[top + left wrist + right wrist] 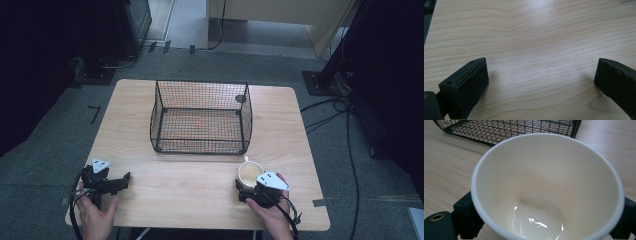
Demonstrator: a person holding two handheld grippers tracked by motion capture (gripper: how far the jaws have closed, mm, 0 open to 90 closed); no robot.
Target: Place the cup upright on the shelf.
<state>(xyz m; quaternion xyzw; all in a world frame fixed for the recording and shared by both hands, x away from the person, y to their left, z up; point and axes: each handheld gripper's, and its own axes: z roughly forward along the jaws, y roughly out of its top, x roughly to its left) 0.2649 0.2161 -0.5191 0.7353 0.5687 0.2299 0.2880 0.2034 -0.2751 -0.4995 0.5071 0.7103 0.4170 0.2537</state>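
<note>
A cream-white cup (249, 173) stands upright and empty on the wooden table (185, 175), near its front right. Its handle points toward the basket. My right gripper (246, 185) reaches it from the front, one black jaw on each side of the cup wall. In the right gripper view the cup (546, 187) sits between the jaws, which press on both sides, and my right gripper (545, 218) is shut on it. My left gripper (121, 181) rests at the table's front left. Its jaws stand wide apart over bare wood, my left gripper (541, 75) open.
A black wire basket (200, 146) with an open top stands in the middle of the table, just beyond the cup. Its front corner (506, 130) shows close behind the cup's rim. Cables and dark stands lie on the floor around the table.
</note>
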